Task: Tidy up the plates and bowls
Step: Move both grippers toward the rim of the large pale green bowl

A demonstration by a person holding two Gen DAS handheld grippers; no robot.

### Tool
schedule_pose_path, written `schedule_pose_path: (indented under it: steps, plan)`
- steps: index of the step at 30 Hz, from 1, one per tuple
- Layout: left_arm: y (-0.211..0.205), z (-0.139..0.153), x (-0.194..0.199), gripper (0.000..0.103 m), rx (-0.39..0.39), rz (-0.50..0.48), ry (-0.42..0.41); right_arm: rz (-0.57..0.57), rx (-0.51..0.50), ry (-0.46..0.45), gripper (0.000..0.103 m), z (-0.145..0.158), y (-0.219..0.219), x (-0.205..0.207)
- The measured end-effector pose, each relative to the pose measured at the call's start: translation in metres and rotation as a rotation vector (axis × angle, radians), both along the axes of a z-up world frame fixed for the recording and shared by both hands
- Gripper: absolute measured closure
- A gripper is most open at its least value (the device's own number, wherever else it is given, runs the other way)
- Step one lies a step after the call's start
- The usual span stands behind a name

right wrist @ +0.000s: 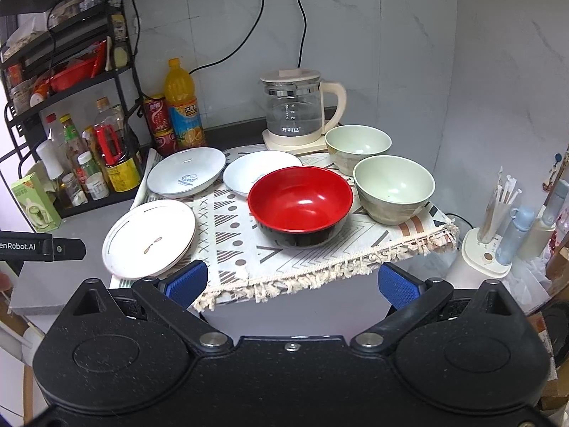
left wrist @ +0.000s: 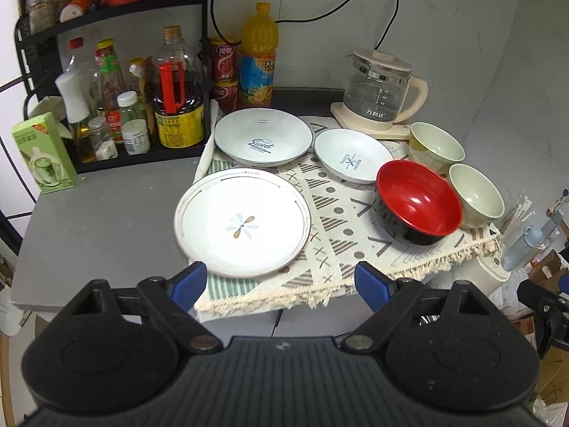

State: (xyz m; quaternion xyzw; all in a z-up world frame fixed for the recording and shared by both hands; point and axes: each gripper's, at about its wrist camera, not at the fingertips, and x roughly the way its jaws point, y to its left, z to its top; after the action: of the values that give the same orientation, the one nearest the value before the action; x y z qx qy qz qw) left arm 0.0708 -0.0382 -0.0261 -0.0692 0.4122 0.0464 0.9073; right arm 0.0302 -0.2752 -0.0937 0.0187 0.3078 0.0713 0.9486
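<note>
On a patterned cloth [left wrist: 341, 235] lie a flat flower plate [left wrist: 242, 223] [right wrist: 149, 236], a deep "Sweet" plate [left wrist: 263, 135] [right wrist: 186, 171], a smaller white plate [left wrist: 352, 154] [right wrist: 256, 174], a red-and-black bowl [left wrist: 418, 203] [right wrist: 300, 204] and two pale green bowls, one near [left wrist: 476, 194] [right wrist: 393, 186] and one far [left wrist: 435, 146] [right wrist: 357, 144]. My left gripper [left wrist: 281, 286] is open and empty, just short of the flower plate's near rim. My right gripper [right wrist: 293, 283] is open and empty, in front of the cloth's fringe below the red bowl.
A glass kettle [left wrist: 382, 94] [right wrist: 297, 106] stands behind the bowls. A black rack of bottles [left wrist: 142, 106] [right wrist: 89, 163] and an orange juice bottle [left wrist: 258, 57] stand at the left. A green carton [left wrist: 44, 153] sits on the grey counter [left wrist: 99, 220]. A holder with sticks and bottles [right wrist: 498, 235] stands right.
</note>
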Motion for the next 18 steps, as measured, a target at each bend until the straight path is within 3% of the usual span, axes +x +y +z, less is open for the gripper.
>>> schedule_pose_path:
  steps: [18]
  plan:
    - [-0.044,-0.029,0.127,0.014,0.009,-0.034,0.102,-0.021,0.008,0.102,0.0,-0.027,-0.036,0.113]
